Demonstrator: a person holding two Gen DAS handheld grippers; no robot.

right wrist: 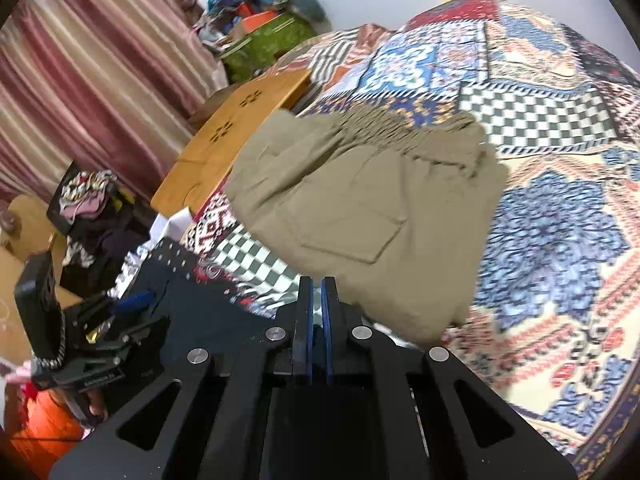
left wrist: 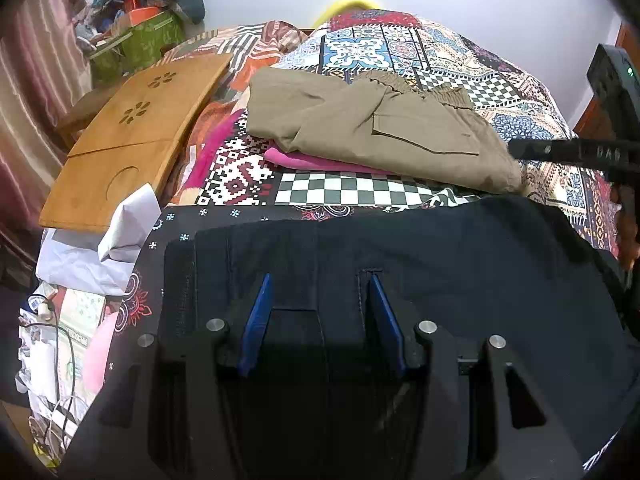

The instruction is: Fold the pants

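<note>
Patchwork bedspread [left wrist: 420, 52] carries folded khaki pants [left wrist: 372, 128] mid-bed, dark pants [left wrist: 440, 248] at its near edge under the spread-fingered left gripper [left wrist: 318, 300], right gripper [right wrist: 317, 312] pinched closed, green box [left wrist: 148, 40] stuffed with clutter.

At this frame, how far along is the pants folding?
Done: the khaki pants lie folded on a pink garment on the bed. In hand: the left claw is open over dark pants spread at the near edge, gripping nothing. The right claw is shut and looks empty, by the khaki pants. Left: the dark pants appear not yet fully folded or stacked.
</note>
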